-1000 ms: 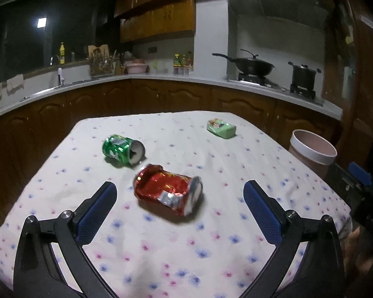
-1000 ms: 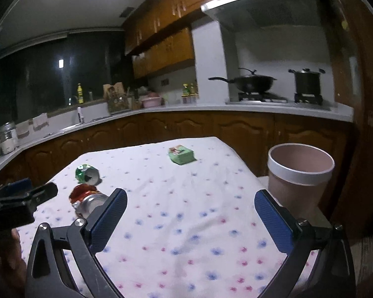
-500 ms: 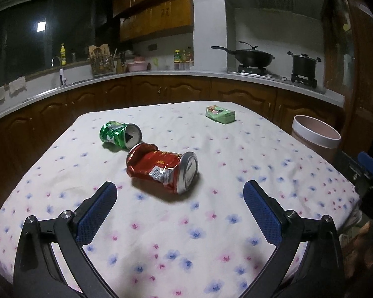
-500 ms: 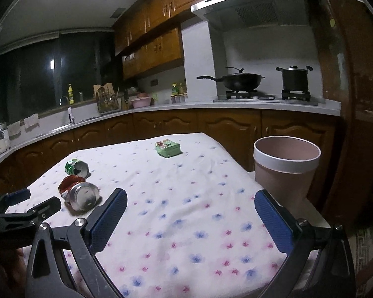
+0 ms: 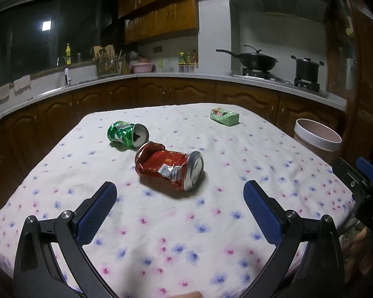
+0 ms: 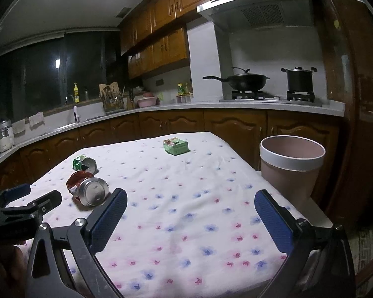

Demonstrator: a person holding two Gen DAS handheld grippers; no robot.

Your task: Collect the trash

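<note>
A: In a dim kitchen, the left gripper point(image 5: 177, 198) is hanging over the flowered tablecloth point(image 5: 186, 243) with its fingers spread wide and gripping nothing; the crushed red can point(image 5: 170, 170) is lying on its side just beyond the fingertips, more squarely between them than a second ago.

B: So the view is settling on the red can; it is reading as the first piece of trash to be taken, though nothing is being held yet?

A: That is the judgement; the camera is now sitting lower and more level than a second ago, the can is looming larger, and the counter is filling more of the frame behind it.

B: And around the red can?

A: The dented green can point(image 5: 127, 134) is lying just behind it, nearly touching; the green packet point(image 5: 224, 116) is resting well behind and to its right; the pink bin point(image 6: 292, 167) is standing off the table, far to its right.

B: The other hand?

A: The right gripper point(image 6: 190, 207) is also gaping, empty, hovering to the right of the red can, its view having dropped lower too.
</note>
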